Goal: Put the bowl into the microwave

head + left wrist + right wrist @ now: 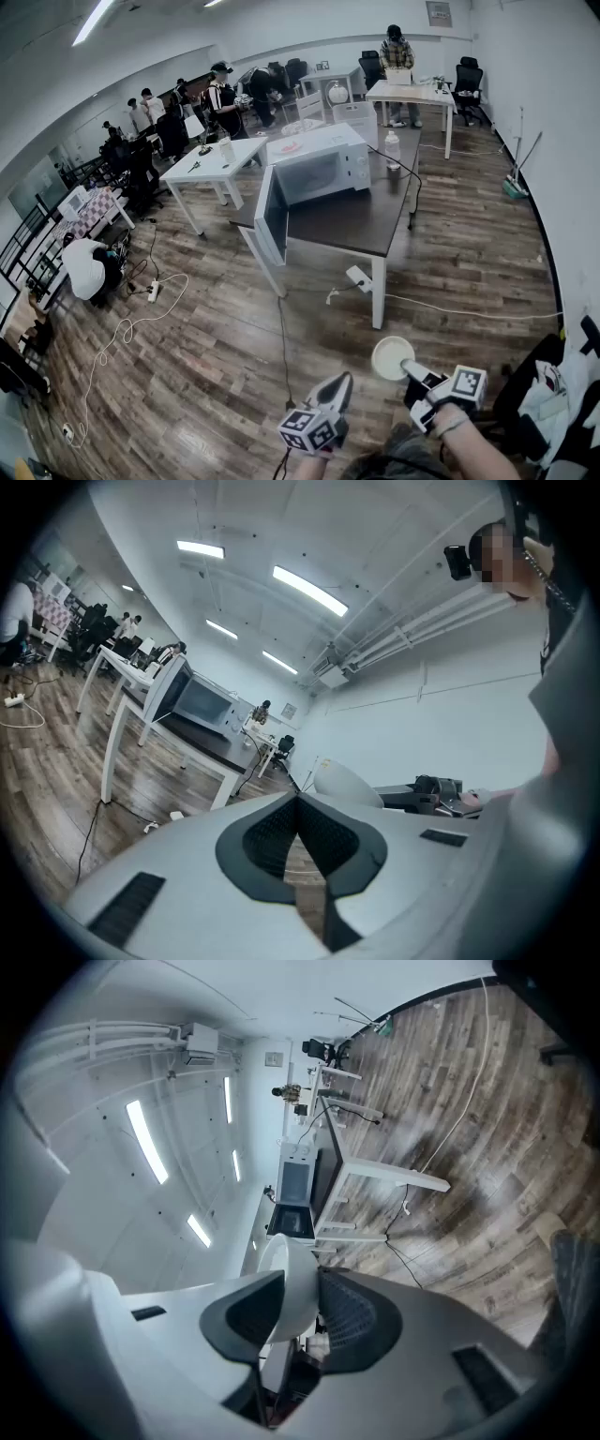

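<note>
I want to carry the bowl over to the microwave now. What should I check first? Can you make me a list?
1. Bowl gripped: ok, the right gripper has its jaws pressed on the rim.
2. Microwave door open: ok, it is swung wide.
3. Left gripper free to help: ok, jaws together, nothing between them.
4. Floor safe to walk: not ok, a cable lies across the way.
5. Room inside the microwave: cannot tell from here.

open floor (pixel 216 356) ahead, microwave door (pixel 269 217) open
</note>
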### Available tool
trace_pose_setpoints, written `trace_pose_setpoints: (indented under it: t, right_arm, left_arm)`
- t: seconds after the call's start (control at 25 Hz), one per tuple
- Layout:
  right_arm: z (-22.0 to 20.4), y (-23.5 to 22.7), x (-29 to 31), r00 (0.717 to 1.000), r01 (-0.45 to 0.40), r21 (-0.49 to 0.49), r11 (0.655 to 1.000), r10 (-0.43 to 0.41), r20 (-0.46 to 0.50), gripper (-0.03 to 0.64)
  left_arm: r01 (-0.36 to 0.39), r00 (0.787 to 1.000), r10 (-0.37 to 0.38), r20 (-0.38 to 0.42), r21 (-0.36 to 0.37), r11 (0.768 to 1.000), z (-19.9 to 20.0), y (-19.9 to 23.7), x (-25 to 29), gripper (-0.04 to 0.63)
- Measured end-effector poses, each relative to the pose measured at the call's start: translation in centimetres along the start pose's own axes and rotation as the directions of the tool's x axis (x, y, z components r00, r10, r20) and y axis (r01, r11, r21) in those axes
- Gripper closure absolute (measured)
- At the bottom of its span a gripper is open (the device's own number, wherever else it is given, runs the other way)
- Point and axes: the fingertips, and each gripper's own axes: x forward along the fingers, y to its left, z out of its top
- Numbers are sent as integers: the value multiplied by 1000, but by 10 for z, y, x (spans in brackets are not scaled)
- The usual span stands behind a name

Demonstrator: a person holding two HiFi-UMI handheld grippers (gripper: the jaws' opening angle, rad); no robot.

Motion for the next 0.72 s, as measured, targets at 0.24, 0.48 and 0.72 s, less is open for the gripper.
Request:
trace_pose_setpoints:
  t: [0.24, 0.48, 0.72]
  right_arm:
    - [-15, 6, -2, 1000, 8, -15, 1000, -8, 11, 500]
    - [-13, 15, 5, 999, -8, 6, 1000, 8, 36, 500]
    - [-4, 16, 9, 999, 0, -8, 1000, 0, 43, 500]
  left_arm:
    - [-2, 1000, 2, 20, -2, 1000, 6, 1, -23, 595]
    - [-4, 1000, 4, 28, -6, 1000, 12, 6, -28, 595]
    - [-7, 999, 8, 44, -16, 1000, 19, 11, -26, 595]
